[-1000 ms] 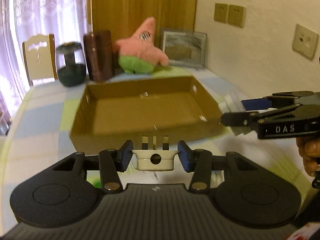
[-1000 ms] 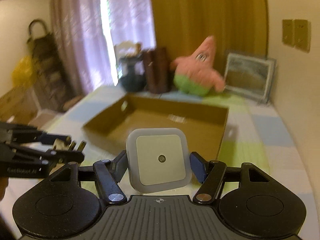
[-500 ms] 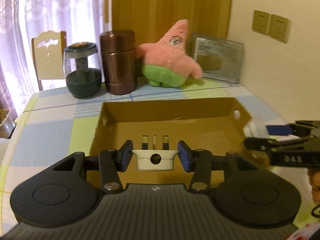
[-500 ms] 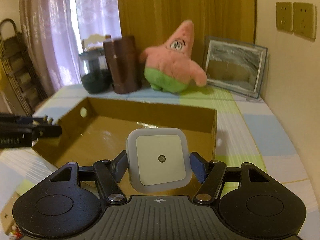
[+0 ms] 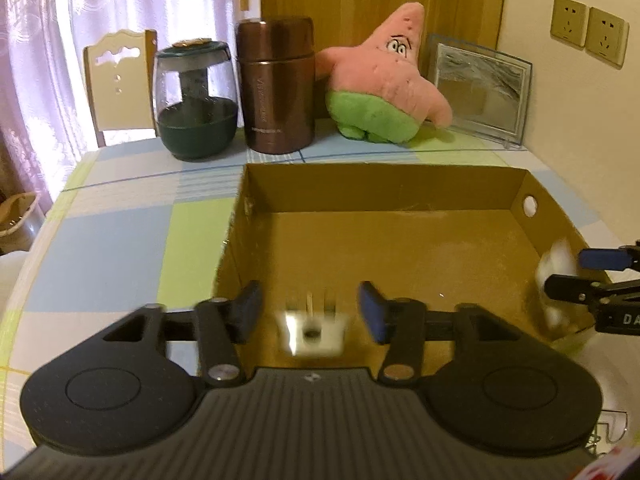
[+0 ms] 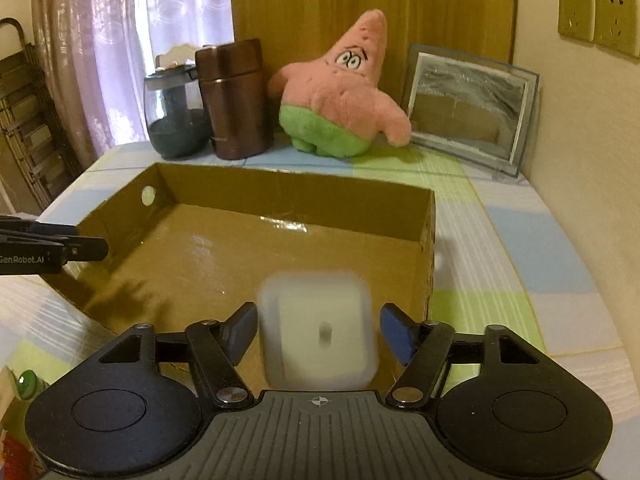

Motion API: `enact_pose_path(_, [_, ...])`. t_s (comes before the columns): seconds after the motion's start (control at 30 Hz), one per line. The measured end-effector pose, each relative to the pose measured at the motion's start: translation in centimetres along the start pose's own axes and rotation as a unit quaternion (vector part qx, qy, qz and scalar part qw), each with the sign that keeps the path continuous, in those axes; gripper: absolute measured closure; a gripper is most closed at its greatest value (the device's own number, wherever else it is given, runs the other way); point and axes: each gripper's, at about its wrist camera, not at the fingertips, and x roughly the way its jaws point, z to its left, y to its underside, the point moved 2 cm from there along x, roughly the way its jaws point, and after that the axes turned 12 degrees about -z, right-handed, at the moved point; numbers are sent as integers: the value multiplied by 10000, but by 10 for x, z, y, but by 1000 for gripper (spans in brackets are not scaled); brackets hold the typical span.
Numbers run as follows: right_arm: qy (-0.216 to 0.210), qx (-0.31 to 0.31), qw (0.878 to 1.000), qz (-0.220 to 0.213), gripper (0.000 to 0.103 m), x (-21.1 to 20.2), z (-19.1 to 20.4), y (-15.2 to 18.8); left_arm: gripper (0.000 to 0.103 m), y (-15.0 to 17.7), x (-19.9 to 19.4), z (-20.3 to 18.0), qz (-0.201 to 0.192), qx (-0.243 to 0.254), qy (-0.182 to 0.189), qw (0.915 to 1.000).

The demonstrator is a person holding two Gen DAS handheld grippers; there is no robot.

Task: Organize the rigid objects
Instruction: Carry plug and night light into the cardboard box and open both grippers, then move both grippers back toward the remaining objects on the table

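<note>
Over the cardboard box (image 5: pixel 384 248) on the table (image 5: pixel 120 240), the left claw (image 5: pixel 310 312) has just been opening, its blurred plug adapter (image 5: pixel 312 330) loose between the pads. The right claw (image 6: pixel 318 328) likewise freed the white night light (image 6: pixel 318 334). Behind stand a plush starfish (image 6: pixel 340 92), brown flask (image 5: pixel 278 84) and jar (image 5: pixel 194 100).

Two plug-in lights, both blurred: a small one (image 5: pixel 312 330) between the left gripper's (image 5: pixel 311 312) parted jaws, touching neither pad, and a square one (image 6: pixel 318 332) likewise loose between the right gripper's (image 6: pixel 318 330) jaws (each pair has just been opening). One cardboard box (image 5: pixel 384 188) ahead of both. Beyond it, one of each — glass jar (image 5: pixel 195 100), brown flask (image 5: pixel 278 88), pink plush star (image 5: pixel 384 80), picture frame (image 5: pixel 480 96). Two wall sockets (image 5: pixel 586 30), one chair (image 5: pixel 118 84).
</note>
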Motion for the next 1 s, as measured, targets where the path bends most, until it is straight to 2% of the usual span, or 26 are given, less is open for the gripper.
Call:
enact_pose_path(0.03, [14,5,10000,-92,25,-3,0,-1,39,-1,-3,1,-67,12,-29,10000])
enact_pose_path(0.13, [67,101,9995,-297,22,-10,-2,-6,39,-6,-9,4,-181,-20,-54,9998])
enact_pose_path(0.7, [30,308,9983,-492,22,-41,6,-8,35,-15,-61,4,-557,-20,-70,9984])
enact_pose_path(1.0, [-116,436,9973,-585,21,-80,23,1,32,3,-111,-3,-613,0,-97,9981])
